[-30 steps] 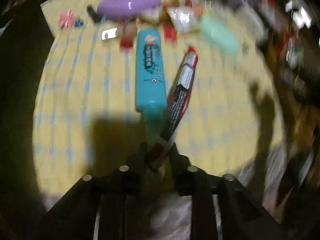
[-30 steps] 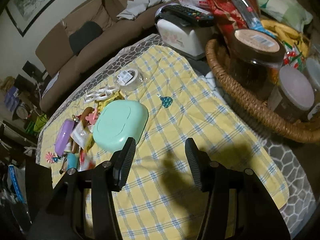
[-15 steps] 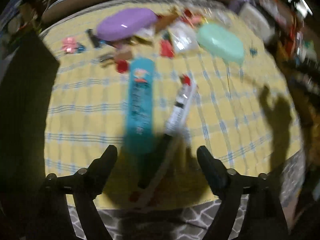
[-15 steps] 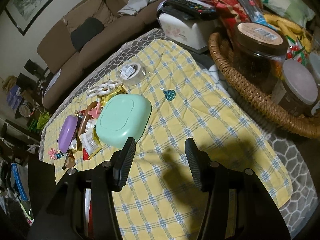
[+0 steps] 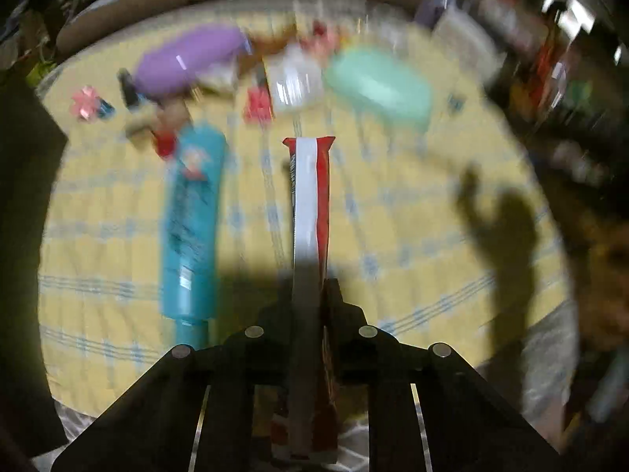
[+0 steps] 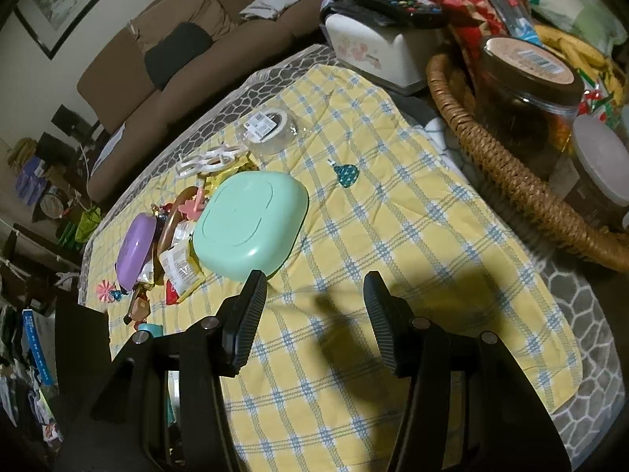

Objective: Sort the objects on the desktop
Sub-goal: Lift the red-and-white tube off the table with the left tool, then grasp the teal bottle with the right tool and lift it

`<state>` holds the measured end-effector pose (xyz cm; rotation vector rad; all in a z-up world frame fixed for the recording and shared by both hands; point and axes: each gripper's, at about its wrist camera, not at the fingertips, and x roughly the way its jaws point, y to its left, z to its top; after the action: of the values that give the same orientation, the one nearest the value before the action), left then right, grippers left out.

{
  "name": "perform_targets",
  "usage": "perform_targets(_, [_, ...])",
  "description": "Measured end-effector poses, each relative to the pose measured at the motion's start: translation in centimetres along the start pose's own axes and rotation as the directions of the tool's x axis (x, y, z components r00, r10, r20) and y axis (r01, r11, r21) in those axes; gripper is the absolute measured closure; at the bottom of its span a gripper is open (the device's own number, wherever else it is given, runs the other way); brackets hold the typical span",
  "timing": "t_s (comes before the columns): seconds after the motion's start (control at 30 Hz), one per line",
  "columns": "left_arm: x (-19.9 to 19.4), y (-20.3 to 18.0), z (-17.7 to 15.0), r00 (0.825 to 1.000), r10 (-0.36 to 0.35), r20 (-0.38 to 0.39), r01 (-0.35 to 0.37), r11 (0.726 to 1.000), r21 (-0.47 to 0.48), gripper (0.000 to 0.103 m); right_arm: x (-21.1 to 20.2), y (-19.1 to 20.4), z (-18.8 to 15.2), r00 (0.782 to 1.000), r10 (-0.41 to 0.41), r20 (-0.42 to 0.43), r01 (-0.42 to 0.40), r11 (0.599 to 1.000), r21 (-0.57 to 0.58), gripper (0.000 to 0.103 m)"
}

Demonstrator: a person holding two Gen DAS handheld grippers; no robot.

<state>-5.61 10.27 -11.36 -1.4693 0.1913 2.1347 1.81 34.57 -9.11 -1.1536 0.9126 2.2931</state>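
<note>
My left gripper (image 5: 308,295) is shut on a red and white tube (image 5: 308,196), which sticks out forward above the yellow checked cloth (image 5: 393,236). A teal tube (image 5: 192,228) lies flat on the cloth to its left. Beyond lie a purple case (image 5: 188,59), a mint green box (image 5: 379,86) and small packets (image 5: 293,82), all blurred. My right gripper (image 6: 314,314) is open and empty above the cloth, just right of the mint green box (image 6: 251,224). The purple case (image 6: 135,251) lies further left.
A wicker basket (image 6: 507,181) with jars stands at the right. A white box (image 6: 377,51) with a remote on it sits at the back. A tape roll (image 6: 271,128) and white clips (image 6: 208,159) lie on the far cloth. A dark block (image 6: 78,338) stands at the left.
My left gripper opened and let the red and white tube lie on the cloth half a second ago; now it has shut on it again and holds it pointing straight ahead. The right gripper barely moved.
</note>
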Motion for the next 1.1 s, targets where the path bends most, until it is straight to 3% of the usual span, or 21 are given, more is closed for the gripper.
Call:
perform_targets(0.07, [-3.7, 2.0, 0.6, 0.993, 0.029, 0.113, -0.024, 0.999, -0.048, 0.089, 0.0, 0.0, -0.1, 1.0, 0.008, -0.007, -0.008, 1.0, 0.004, 0.053])
perform_targets(0.13, [-6.6, 4.4, 0.6, 0.969, 0.14, 0.202, -0.119, 0.986, -0.113, 0.089, 0.4, 0.3, -0.2, 0.995, 0.078, -0.062, -0.076, 0.997, 0.033, 0.053])
perform_targets(0.23, [-9.3, 7.7, -0.1, 0.93, 0.254, 0.264, -0.193, 0.952, -0.238, 0.089, 1.4, 2.3, -1.0, 0.974, 0.174, -0.145, -0.171, 0.985, 0.033, 0.052])
perform_targets(0.33, [-11.2, 10.3, -1.3, 0.914, 0.293, 0.279, -0.192, 0.921, -0.339, 0.089, 2.8, 6.5, -2.5, 0.957, 0.193, -0.218, -0.208, 0.977, -0.05, 0.043])
perform_targets(0.37, [-11.5, 10.7, -1.5, 0.912, 0.301, 0.278, -0.195, 0.916, -0.351, 0.089, 3.5, 8.1, -3.1, 0.947, 0.207, -0.246, -0.23, 0.971, -0.071, 0.041])
perform_targets(0.43, [-12.2, 11.0, -1.8, 0.901, 0.333, 0.279, -0.226, 0.907, -0.355, 0.089, 5.9, 11.7, -4.6, 0.907, 0.247, -0.342, -0.302, 0.946, -0.115, 0.041])
perform_targets(0.47, [-12.3, 11.1, -1.8, 0.895, 0.35, 0.275, -0.246, 0.904, -0.35, 0.089, 6.9, 13.2, -5.4, 0.895, 0.233, -0.381, -0.307, 0.941, -0.144, 0.041])
perform_targets(0.53, [-12.4, 11.1, -2.0, 0.885, 0.369, 0.283, -0.269, 0.903, -0.335, 0.089, 8.1, 16.2, -7.3, 0.895, 0.149, -0.42, -0.26, 0.94, -0.22, 0.041])
perform_targets(0.63, [-13.0, 11.0, -2.2, 0.881, 0.364, 0.301, -0.259, 0.905, -0.337, 0.089, 8.1, 19.3, -9.5, 0.884, 0.132, -0.448, -0.276, 0.921, -0.274, 0.037])
perform_targets(0.77, [-13.8, 10.9, -2.4, 0.876, 0.354, 0.327, -0.242, 0.91, -0.336, 0.088, 8.9, 22.0, -11.3, 0.913, -0.001, -0.407, -0.167, 0.911, -0.377, 0.034])
perform_targets(0.8, [-14.0, 10.9, -2.4, 0.874, 0.356, 0.329, -0.245, 0.91, -0.334, 0.088, 9.2, 22.4, -11.8, 0.917, -0.019, -0.399, -0.155, 0.903, -0.4, 0.036])
perform_targets(0.83, [-14.2, 11.0, -2.5, 0.872, 0.359, 0.332, -0.247, 0.909, -0.334, 0.088, 9.2, 22.5, -12.2, 0.919, -0.025, -0.394, -0.154, 0.896, -0.416, 0.047])
perform_targets(0.87, [-14.4, 11.0, -2.6, 0.87, 0.364, 0.334, -0.25, 0.908, -0.337, 0.088, 9.2, 22.8, -12.6, 0.921, -0.03, -0.388, -0.154, 0.888, -0.434, 0.069])
perform_targets(0.97, [-14.3, 11.1, -2.7, 0.846, 0.432, 0.312, -0.316, 0.878, -0.359, 0.088, 8.8, 22.6, -12.9, 0.92, -0.025, -0.391, -0.174, 0.867, -0.467, 0.075])
perform_targets(1.0, [-14.2, 11.2, -2.8, 0.839, 0.446, 0.31, -0.332, 0.873, -0.358, 0.088, 8.3, 22.1, -12.6, 0.923, -0.019, -0.385, -0.176, 0.867, -0.465, 0.081])
perform_targets(1.03, [-14.3, 11.2, -2.7, 0.837, 0.453, 0.306, -0.34, 0.87, -0.357, 0.088, 7.6, 21.6, -12.2, 0.93, -0.001, -0.368, -0.18, 0.871, -0.457, 0.1])
perform_targets(1.1, [-14.7, 11.4, -2.8, 0.838, 0.447, 0.313, -0.329, 0.871, -0.364, 0.088, 5.6, 21.0, -11.0, 0.95, 0.033, -0.311, -0.179, 0.874, -0.453, 0.102])
